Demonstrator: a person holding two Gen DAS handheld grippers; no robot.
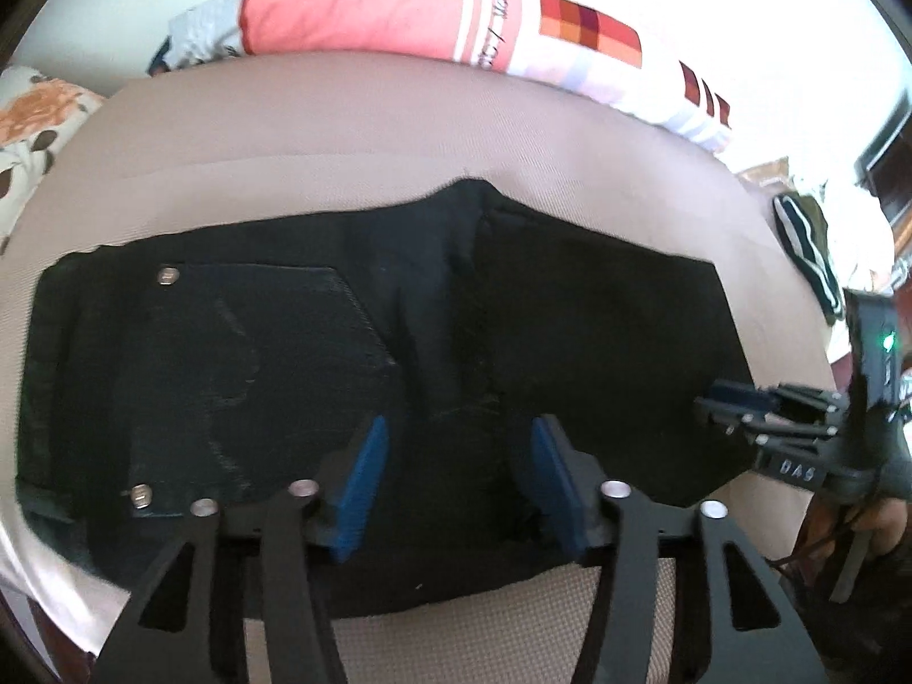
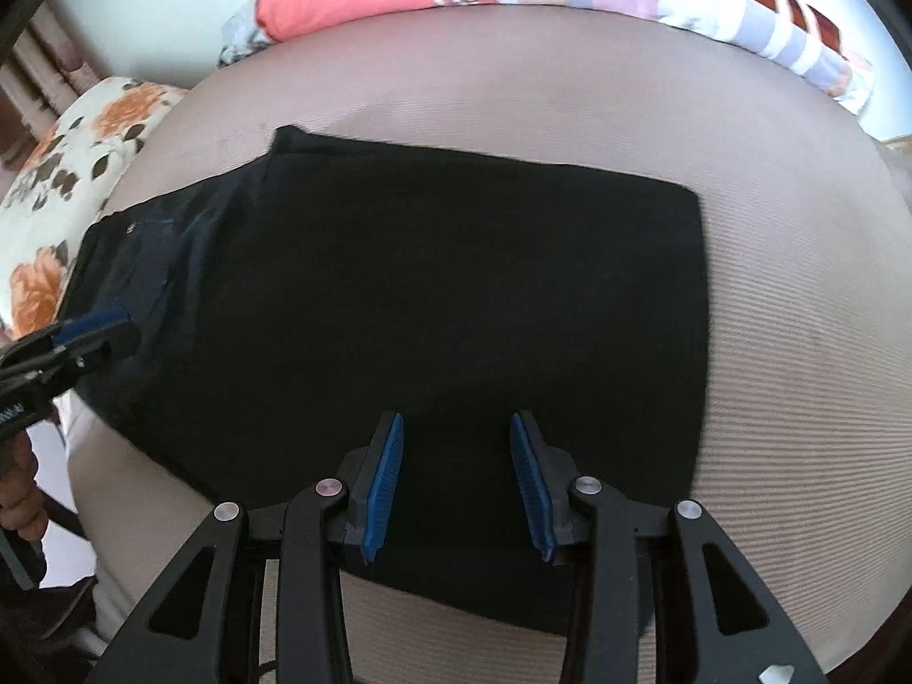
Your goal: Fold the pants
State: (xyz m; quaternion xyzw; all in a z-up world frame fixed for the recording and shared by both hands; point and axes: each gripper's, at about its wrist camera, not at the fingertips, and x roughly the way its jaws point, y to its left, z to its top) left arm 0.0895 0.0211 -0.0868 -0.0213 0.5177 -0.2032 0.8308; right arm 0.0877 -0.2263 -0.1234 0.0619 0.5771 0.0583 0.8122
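Note:
Black pants (image 1: 285,342) lie folded flat on a beige bed cover (image 1: 342,131); a back pocket with metal rivets faces up on the left. They also show in the right wrist view (image 2: 456,285) as a dark rectangle. My left gripper (image 1: 456,456) is open just above the pants' near edge, with nothing between its blue pads. My right gripper (image 2: 456,456) is open and empty over the near edge of the folded legs. The right gripper also appears at the right edge of the left wrist view (image 1: 735,404), the left gripper at the left edge of the right wrist view (image 2: 97,330).
A pink and checked pillow (image 1: 399,11) lies along the far side. A floral pillow (image 2: 62,182) is at the left. A striped dark garment (image 1: 809,251) lies at the far right. The beige cover (image 2: 798,342) extends right of the pants.

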